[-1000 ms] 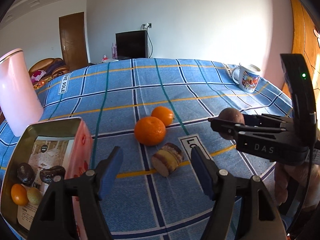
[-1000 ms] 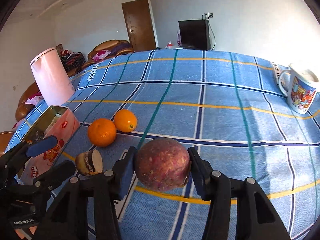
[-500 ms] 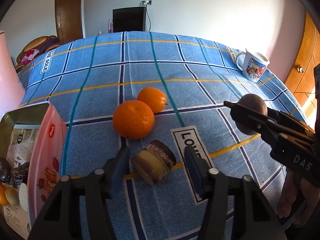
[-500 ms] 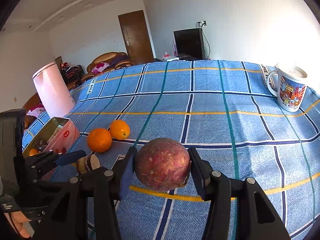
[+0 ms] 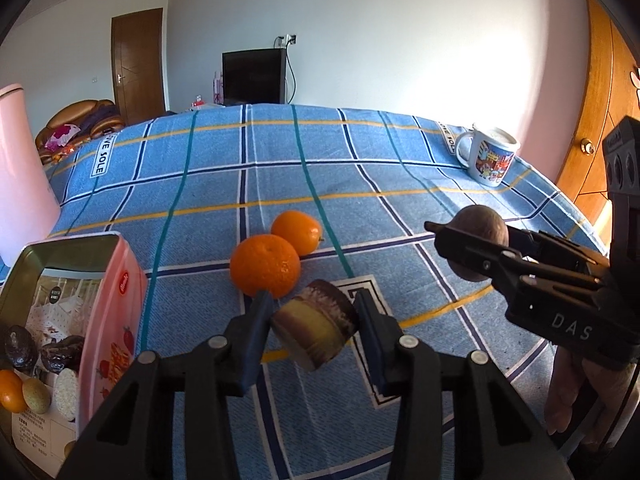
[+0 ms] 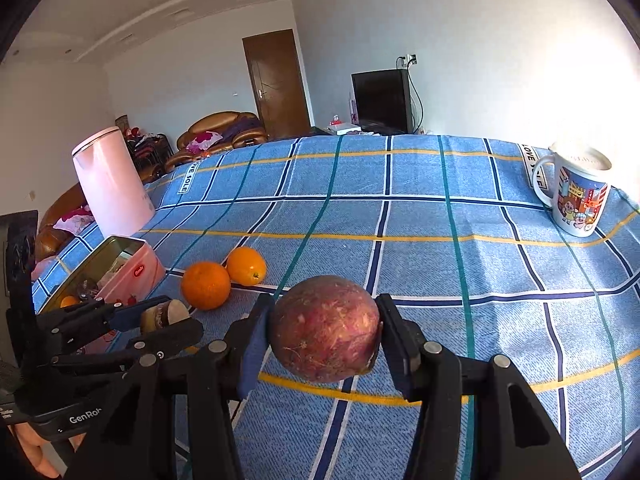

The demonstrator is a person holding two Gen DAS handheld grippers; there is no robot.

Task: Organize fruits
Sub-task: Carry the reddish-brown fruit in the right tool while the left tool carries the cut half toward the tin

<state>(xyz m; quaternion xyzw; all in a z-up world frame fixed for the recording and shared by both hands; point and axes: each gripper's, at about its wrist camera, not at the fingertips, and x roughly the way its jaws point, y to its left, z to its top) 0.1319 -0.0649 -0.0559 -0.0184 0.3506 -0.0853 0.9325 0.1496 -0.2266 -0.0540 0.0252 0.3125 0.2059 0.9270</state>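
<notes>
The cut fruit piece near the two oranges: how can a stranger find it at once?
On the blue checked tablecloth, find the pink open tin box and the two round oranges beside it. Just in front sits the short cut fruit piece, pale yellow with dark rind, between the left claw pads.

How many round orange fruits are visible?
3: two touching on the blue checked cloth, one nearer, one behind; one small in the pink tin. More may hide.

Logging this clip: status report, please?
Left gripper just closed on cut fruit piece. Right gripper holds round reddish fruit. Two oranges on cloth, tin unobstructed.
</notes>
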